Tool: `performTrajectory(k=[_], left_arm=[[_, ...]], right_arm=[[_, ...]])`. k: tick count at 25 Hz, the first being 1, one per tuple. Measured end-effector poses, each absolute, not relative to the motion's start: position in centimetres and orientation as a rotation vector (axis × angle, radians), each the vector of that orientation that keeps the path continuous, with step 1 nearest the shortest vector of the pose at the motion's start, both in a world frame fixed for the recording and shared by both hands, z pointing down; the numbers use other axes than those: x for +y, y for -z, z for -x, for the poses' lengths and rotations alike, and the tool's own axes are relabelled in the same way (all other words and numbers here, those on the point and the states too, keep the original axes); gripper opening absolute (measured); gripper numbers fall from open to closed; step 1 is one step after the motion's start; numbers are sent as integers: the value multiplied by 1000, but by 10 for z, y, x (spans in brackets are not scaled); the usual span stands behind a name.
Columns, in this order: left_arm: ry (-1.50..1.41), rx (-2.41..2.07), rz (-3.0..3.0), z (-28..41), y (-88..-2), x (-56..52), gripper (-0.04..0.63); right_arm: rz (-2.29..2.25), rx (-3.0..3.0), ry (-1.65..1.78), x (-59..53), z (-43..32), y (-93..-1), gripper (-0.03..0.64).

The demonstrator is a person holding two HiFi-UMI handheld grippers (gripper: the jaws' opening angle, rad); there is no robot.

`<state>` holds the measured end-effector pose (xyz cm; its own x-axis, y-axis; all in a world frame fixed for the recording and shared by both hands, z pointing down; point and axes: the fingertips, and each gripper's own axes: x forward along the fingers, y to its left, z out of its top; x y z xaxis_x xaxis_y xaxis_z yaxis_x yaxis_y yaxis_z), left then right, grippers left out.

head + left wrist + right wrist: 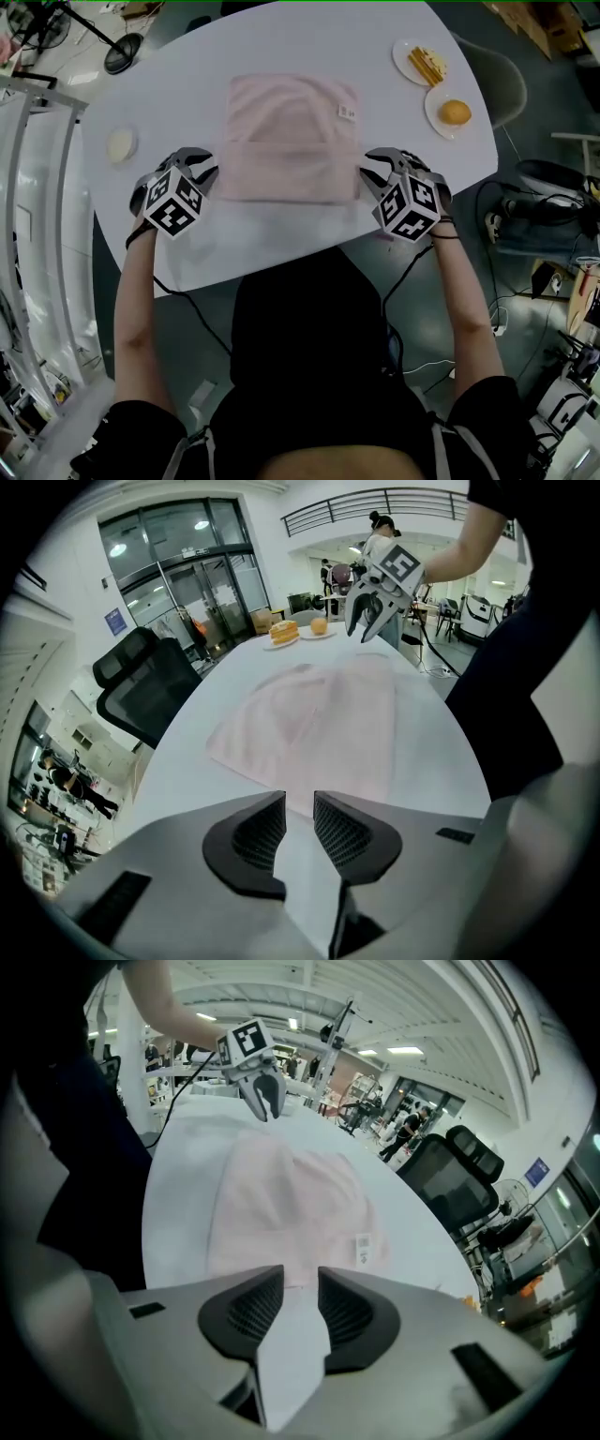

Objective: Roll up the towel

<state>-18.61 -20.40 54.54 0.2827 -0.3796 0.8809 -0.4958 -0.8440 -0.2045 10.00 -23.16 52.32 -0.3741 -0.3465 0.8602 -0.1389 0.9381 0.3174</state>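
The person in a dark top stands at the near edge of a white oval table [281, 239], both bare forearms reaching out over it. In the left hand is the left gripper [204, 169], tipped steeply down. Its black ribbed jaws stand a narrow gap apart, and only bare tabletop shows through the gap. The right gripper [375, 171] mirrors it on the other side, tilted the same way. Its jaws are also slightly parted and grip nothing.

Between the two grippers lies the pale pink cloth towel [291, 131], spread flat in the middle of the table. Its near edge is turned over into a flat folded band [286, 173] that runs from one gripper to the other. Each gripper's tips sit just beside one end of that band, the left at the near left corner and the right at the near right. I cannot tell whether either one touches the cloth. A small white printed label [347, 112] sits near the towel's right edge.

To the left of the towel, well apart from it, rests a small pale round dish [122, 144]. Toward the far right of the table are two small white plates. The nearer plate [437, 120] holds a round orange item, and the farther plate [403, 54] holds yellowish slices. Beyond the table's far side stands a black office chair [145, 682].
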Motion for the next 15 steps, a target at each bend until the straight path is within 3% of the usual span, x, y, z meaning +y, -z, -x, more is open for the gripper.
performTrajectory(k=[15], left_arm=[[-1585,-652,-2532,169,-562,-130,118]], right_arm=[[-317,-1936,215,-153,-75,-536,126]])
